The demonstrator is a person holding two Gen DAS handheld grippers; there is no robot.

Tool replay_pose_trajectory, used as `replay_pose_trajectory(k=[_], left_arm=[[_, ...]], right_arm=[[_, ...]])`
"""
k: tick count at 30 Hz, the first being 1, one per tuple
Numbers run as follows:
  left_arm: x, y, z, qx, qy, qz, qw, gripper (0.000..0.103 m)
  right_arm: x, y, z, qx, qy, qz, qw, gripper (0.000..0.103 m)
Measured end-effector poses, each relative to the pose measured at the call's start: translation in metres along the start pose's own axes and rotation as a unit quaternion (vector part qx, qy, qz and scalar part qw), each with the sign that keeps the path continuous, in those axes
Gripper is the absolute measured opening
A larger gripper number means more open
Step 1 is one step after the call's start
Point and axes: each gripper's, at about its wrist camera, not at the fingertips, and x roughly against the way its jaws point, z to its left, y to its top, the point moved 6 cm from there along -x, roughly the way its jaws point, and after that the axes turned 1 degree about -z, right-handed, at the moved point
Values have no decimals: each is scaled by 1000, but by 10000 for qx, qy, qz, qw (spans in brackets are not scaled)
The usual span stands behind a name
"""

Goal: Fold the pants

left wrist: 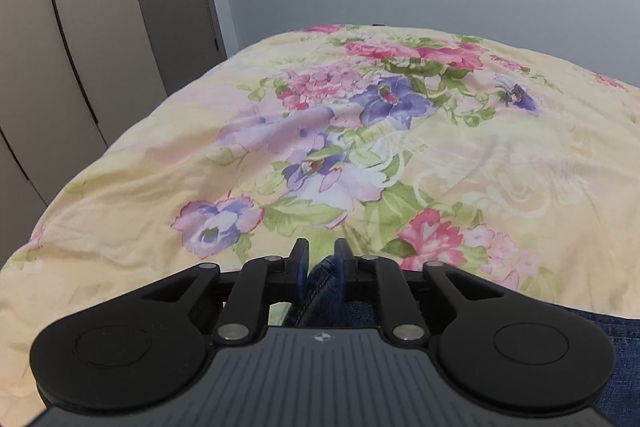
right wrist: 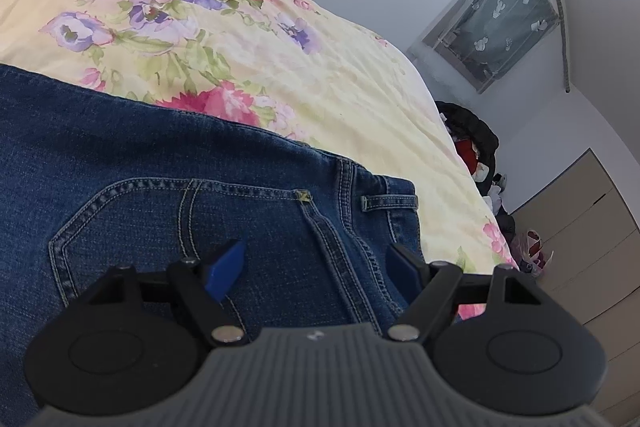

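the pants (right wrist: pixel 168 163) are pinched in the left gripper (left wrist: pixel 321 263) jaws; the right gripper (right wrist: pixel 316 263), jaws spread, is held over the waistband (right wrist: pixel 384 211), seemingly nearer it.

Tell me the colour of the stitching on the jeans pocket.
Pale yellowish-tan stitching on the dark blue jeans back pocket, clearest in the right wrist view.

A pale yellow floral bedspread (left wrist: pixel 460 163) with pink and purple flowers covers the bed. Beige wardrobe doors (left wrist: pixel 80 39) stand beyond its far left corner. Off its right edge, a dark heap of clothes (right wrist: pixel 476 147) lies near a beige drawer cabinet (right wrist: pixel 580 235); a grey-green cactus-print fabric cover (right wrist: pixel 496 19) stands against the wall.
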Motion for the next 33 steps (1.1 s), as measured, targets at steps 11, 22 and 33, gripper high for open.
replay_pose_trajectory(k=[11,22,33], left_arm=[[92,-7,15,-92,-790,95,9968,40],[148,-72,-24,-836,-897,437,9915,40],[181,-88,-49,-1464,-788,477,9849,40]], right_arm=[[39,-4,-3,-345,251,-233,9988,74],[140,-67,-2,-1378,1900,191,9719,56],[152,-113,55,-1405,2500,565,9563,26]])
